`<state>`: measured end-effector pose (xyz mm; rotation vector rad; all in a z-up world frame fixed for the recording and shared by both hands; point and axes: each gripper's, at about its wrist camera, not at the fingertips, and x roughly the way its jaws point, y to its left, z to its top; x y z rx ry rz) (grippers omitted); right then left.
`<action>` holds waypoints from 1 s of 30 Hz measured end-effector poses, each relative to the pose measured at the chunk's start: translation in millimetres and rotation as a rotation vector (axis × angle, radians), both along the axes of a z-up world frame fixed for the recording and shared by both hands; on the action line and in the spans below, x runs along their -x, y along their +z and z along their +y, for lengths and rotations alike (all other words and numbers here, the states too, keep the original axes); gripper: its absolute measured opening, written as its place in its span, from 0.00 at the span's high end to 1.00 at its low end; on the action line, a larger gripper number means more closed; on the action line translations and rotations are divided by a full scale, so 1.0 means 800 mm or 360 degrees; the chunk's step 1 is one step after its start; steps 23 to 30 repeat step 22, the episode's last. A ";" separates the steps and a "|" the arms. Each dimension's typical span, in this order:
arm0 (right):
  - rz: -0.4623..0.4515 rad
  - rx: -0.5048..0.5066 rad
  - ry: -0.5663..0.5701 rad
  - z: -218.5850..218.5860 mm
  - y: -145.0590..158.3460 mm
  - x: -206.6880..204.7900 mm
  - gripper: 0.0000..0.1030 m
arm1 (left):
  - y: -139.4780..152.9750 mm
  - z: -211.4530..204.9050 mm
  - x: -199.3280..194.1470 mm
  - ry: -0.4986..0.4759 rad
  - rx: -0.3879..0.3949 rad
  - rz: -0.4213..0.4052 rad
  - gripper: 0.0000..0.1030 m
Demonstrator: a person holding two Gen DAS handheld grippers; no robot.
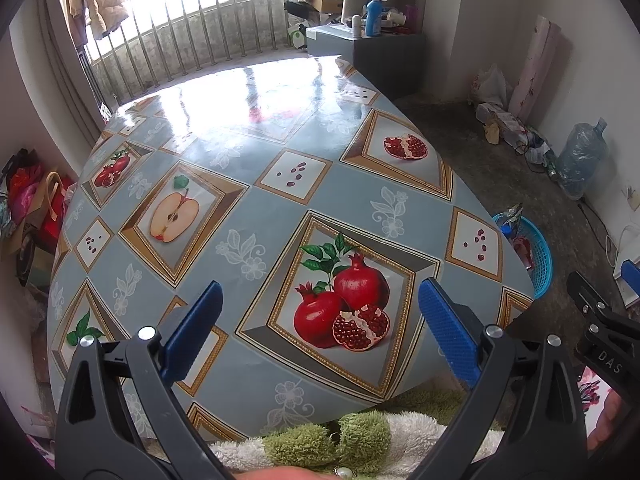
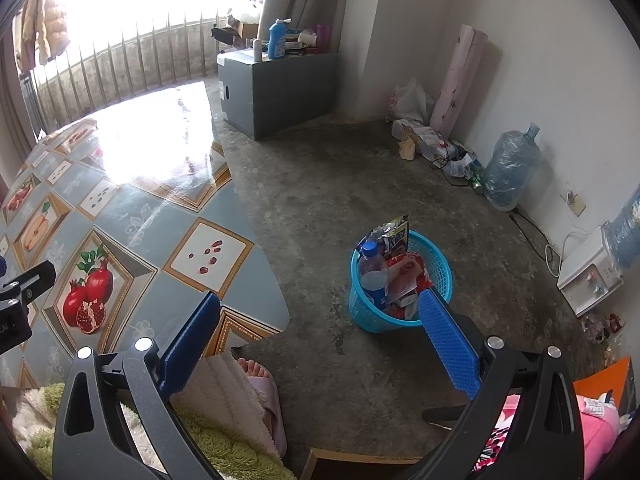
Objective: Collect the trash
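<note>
A blue plastic basket [image 2: 438, 270] stands on the concrete floor to the right of the table. It holds a plastic bottle [image 2: 373, 276] with a blue cap, a dark snack bag [image 2: 394, 234] and red wrappers [image 2: 406, 276]. My right gripper [image 2: 320, 320] hangs open above the floor, its right finger just in front of the basket, nothing between its blue pads. My left gripper [image 1: 320, 312] is open over the near part of the table [image 1: 224, 200], empty too. The basket [image 1: 538, 256] peeks out past the table's right corner in the left wrist view.
The table wears a glossy fruit-print cloth. A grey cabinet [image 2: 280, 88] with bottles stands at the back. Bags, a pink roll [image 2: 460, 80] and a water jug [image 2: 510, 164] line the right wall. A person's slippered foot [image 2: 260, 384] and fluffy robe are near the table corner.
</note>
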<state>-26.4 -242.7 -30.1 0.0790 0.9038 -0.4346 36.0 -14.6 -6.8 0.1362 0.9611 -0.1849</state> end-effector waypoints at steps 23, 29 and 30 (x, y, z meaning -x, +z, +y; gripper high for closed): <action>0.0001 0.0000 0.0007 0.003 -0.001 -0.002 0.06 | -0.002 -0.001 0.000 0.0002 -0.0002 0.0004 0.09; 0.0001 0.0000 0.0007 0.003 -0.001 -0.002 0.06 | -0.002 -0.001 0.000 0.0002 -0.0002 0.0004 0.09; 0.0001 0.0000 0.0007 0.003 -0.001 -0.002 0.06 | -0.002 -0.001 0.000 0.0002 -0.0002 0.0004 0.09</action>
